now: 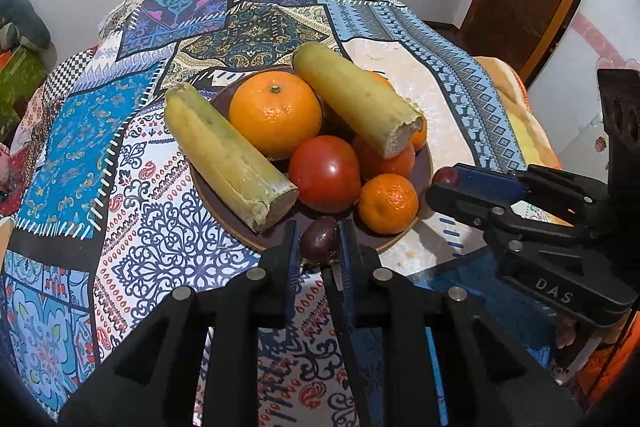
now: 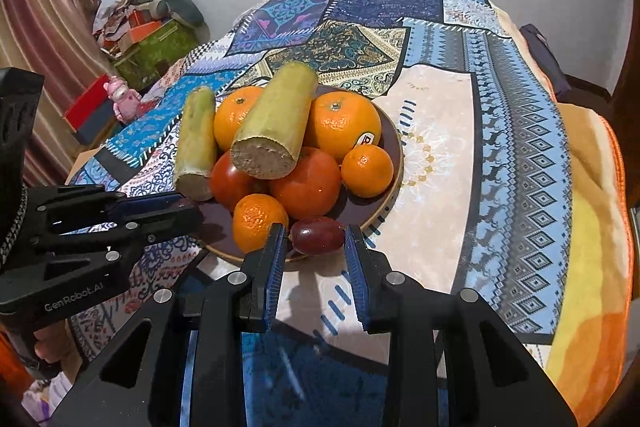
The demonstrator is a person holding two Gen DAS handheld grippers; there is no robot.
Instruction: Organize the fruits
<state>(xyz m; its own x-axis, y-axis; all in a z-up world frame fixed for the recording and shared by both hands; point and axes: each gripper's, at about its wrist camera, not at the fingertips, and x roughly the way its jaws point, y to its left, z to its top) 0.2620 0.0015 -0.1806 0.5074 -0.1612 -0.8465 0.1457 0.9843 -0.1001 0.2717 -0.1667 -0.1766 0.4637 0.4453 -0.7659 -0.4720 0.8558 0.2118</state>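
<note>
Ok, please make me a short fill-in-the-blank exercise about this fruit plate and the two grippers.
1. The left gripper and the right gripper each hold one ____.
2. The sugarcane pieces on the plate number ____.
3. Among the oranges lie red ____.
Missing words: grape; two; tomatoes.

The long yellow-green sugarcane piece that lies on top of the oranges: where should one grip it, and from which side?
Probably grip the long yellow-green sugarcane piece near its middle, across its round width, coming from above. It lies tilted on top of the oranges, so its upper side is free, while below it the other fruit would block the fingers.
</note>
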